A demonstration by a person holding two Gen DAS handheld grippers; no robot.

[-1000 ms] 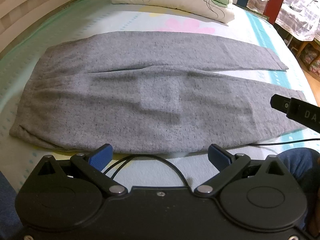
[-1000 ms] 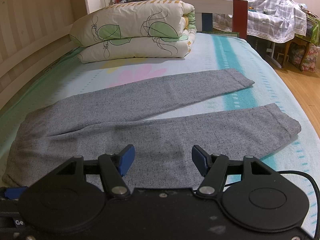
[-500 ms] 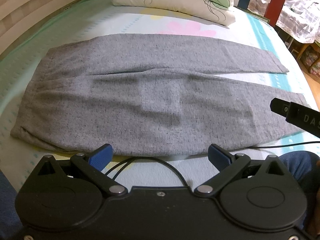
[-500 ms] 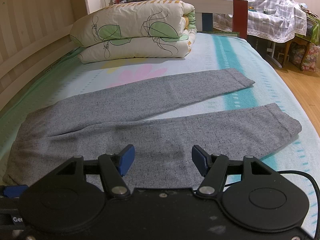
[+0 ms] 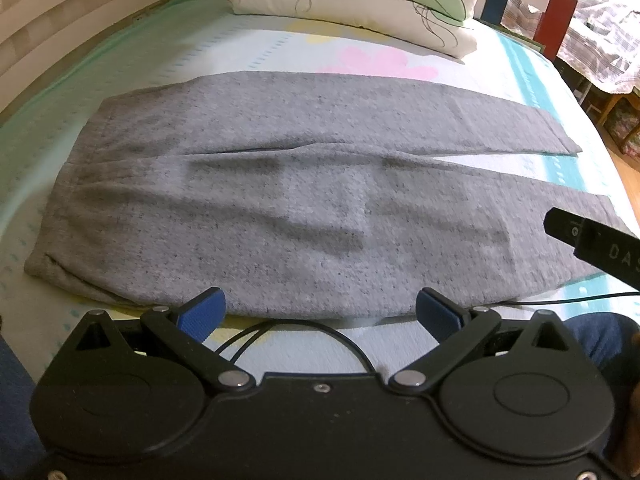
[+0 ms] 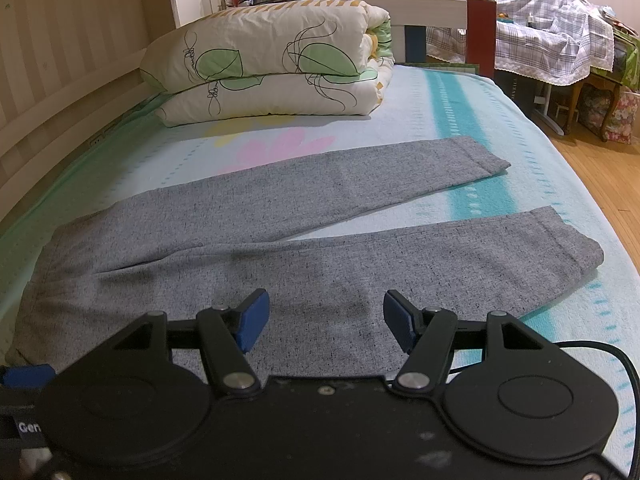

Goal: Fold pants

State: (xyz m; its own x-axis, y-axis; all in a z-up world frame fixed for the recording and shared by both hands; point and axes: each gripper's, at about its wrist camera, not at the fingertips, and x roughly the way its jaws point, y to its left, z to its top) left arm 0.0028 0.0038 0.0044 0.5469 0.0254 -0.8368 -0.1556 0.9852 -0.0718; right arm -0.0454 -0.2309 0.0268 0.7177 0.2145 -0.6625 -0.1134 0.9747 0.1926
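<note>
Grey pants (image 5: pixel 312 216) lie flat on the bed (image 6: pixel 480 112), both tools, left (image 5: pixel 320 312) and right (image 6: pixel 325 320), spread open and empty at the near edge.

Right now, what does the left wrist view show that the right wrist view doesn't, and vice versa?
Left wrist only: the near waist corner of the pants, and the person's blue-clad knee.

Right wrist only: both leg cuffs in full, the wood floor, and the checked cloth over furniture beyond the bed.

Both: grey pants spread flat and unfolded on the bed sheet, the folded leaf-print quilt, and the left gripper and right gripper open, holding nothing.
</note>
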